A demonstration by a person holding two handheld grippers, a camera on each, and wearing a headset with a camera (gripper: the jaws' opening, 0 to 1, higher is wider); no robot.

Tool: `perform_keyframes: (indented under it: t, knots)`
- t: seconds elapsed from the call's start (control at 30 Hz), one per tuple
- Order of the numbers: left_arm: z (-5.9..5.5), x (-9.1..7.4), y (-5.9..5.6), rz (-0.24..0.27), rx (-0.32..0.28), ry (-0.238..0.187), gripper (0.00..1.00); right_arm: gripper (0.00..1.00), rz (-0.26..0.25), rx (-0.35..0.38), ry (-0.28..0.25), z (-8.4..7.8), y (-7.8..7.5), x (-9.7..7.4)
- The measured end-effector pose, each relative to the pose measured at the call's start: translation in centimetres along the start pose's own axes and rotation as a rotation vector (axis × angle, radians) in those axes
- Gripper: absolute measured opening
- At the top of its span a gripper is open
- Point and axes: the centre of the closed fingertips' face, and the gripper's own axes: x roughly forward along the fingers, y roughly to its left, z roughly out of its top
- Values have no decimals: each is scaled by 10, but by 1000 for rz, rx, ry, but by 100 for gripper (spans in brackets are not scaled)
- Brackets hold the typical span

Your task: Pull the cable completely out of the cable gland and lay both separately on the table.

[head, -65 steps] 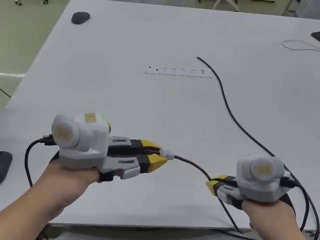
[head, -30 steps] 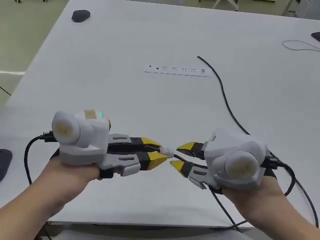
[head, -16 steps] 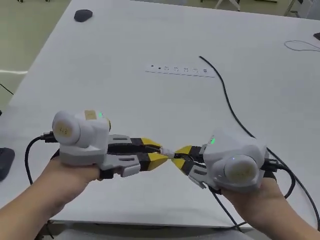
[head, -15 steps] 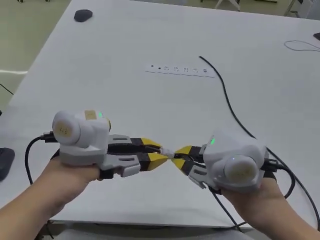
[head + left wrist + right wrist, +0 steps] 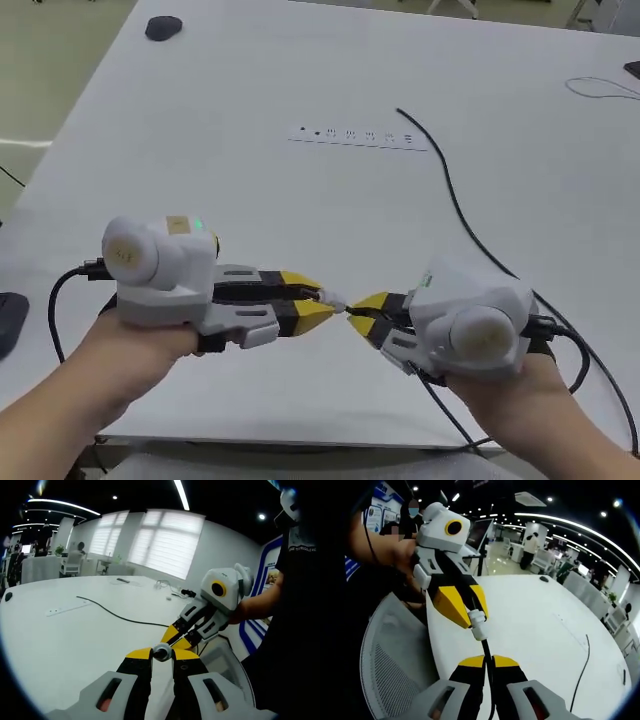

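My left claw (image 5: 322,299) is pinched on the white cable gland (image 5: 334,301), low in the middle of the head view. In the left gripper view the gland sits between my jaws at lower centre. My right claw (image 5: 360,309) meets it tip to tip, pressed together on the black cable (image 5: 485,650) just beside the gland's mouth. Both hang a little above the near edge of the white table (image 5: 250,90). To pull well, I judge I should hold the gland firm and draw the right claw straight back along the cable's own line, never sideways. If the cable slips, I should regrip close to the gland.
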Motion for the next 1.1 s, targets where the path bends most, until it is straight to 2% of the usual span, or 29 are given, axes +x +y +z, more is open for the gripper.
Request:
perform_keyframes:
  t: [0.17,0.5,0.77,0.93,1.0,1.1]
  knots:
    - [1,0,-1,0,0,-4,15,0,-21,26,48,-17,-7,-1]
    - [1,2,-2,-4,-2,-3,15,0,-33,76,85,-41,-10,-6]
    - [-3,4,-1,-6,-10,-5,15,0,-52,144,115,-61,-16,-15]
    - [-6,6,-3,-11,-6,-5,15,0,-65,153,123,-65,-22,-22]
    - [-7,7,-3,-12,-7,-12,15,0,-68,199,118,-65,-24,-22]
    - [-10,8,-2,-6,-1,-10,15,0,-75,213,116,-66,-29,-24]
